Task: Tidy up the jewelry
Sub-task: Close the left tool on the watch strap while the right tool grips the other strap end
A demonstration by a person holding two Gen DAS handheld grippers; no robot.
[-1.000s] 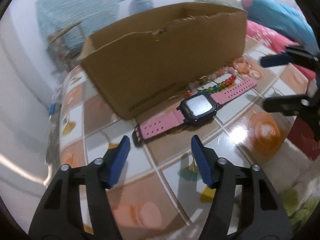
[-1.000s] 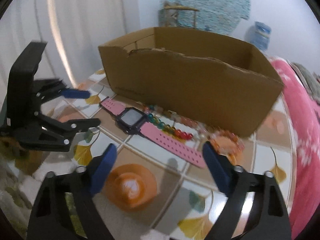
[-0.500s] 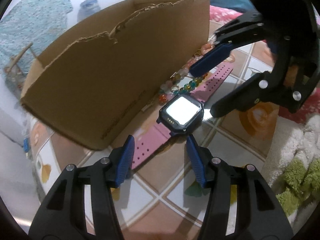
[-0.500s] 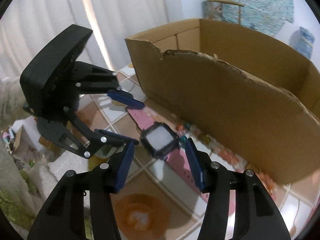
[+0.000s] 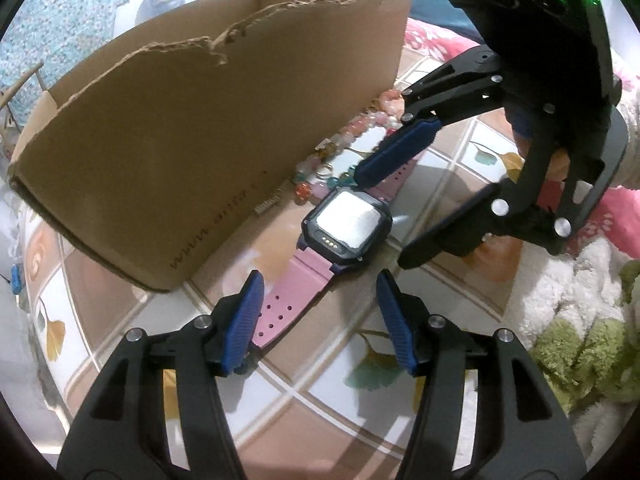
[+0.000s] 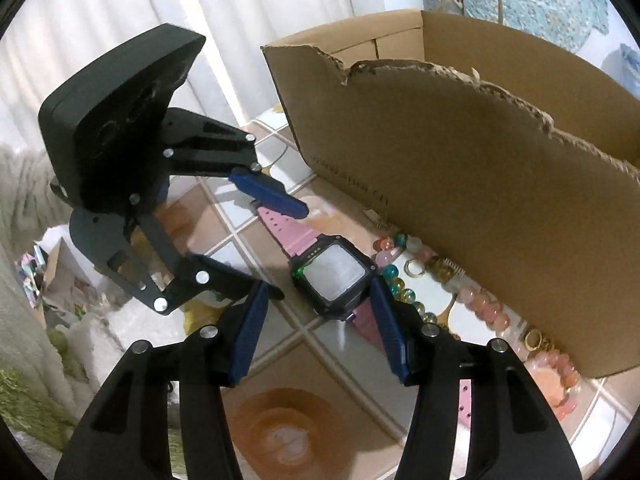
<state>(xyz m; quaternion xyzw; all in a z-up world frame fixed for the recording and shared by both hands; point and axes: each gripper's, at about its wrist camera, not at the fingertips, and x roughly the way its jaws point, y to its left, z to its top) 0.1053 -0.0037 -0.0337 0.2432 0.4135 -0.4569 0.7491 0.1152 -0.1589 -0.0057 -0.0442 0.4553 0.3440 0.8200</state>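
A pink-strapped smartwatch (image 5: pixel 344 226) with a dark square face lies flat on the tiled table beside a cardboard box (image 5: pixel 192 132). My left gripper (image 5: pixel 320 308) is open, its fingers straddling the near strap end. My right gripper (image 6: pixel 316 312) is open, with the watch face (image 6: pixel 336 276) between its fingertips. Each gripper shows in the other's view: the right one (image 5: pixel 400 208) and the left one (image 6: pixel 272 240). Bead bracelets (image 6: pixel 480 304) and rings (image 6: pixel 412 268) lie along the box's base.
The open-topped cardboard box (image 6: pixel 460 176) stands just behind the jewelry, its top edge torn. The tiled tabletop (image 5: pixel 320 392) has leaf and orange patterns. A fluffy white and green rug (image 5: pixel 580 320) lies past the table edge. White curtains (image 6: pixel 180 8) hang behind.
Both grippers have closed in on the watch from opposite ends. The left now straddles the strap end and the right brackets the watch face. The watch has not moved.
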